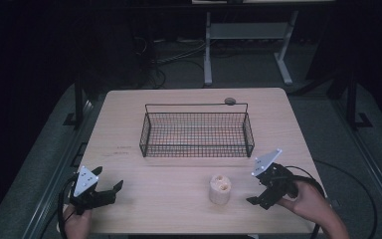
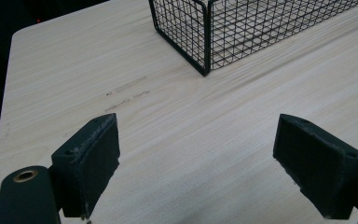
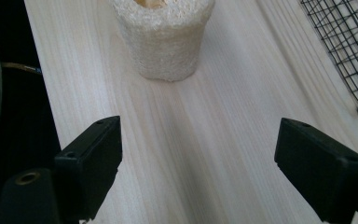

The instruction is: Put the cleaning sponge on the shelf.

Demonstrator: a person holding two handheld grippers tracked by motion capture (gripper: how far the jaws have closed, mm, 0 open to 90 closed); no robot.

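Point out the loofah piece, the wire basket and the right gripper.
loofah piece (image 1: 220, 189), high view, on its side wall.
wire basket (image 1: 197, 150), high view, on its near wall.
right gripper (image 1: 256, 201), high view, midway between its open fingertips.

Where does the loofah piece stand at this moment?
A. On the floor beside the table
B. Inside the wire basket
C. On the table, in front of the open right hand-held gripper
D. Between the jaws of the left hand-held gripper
C: the loofah piece stands upright on the table, ahead of the right hand-held gripper, whose jaws are spread and apart from it; the wire basket is empty.
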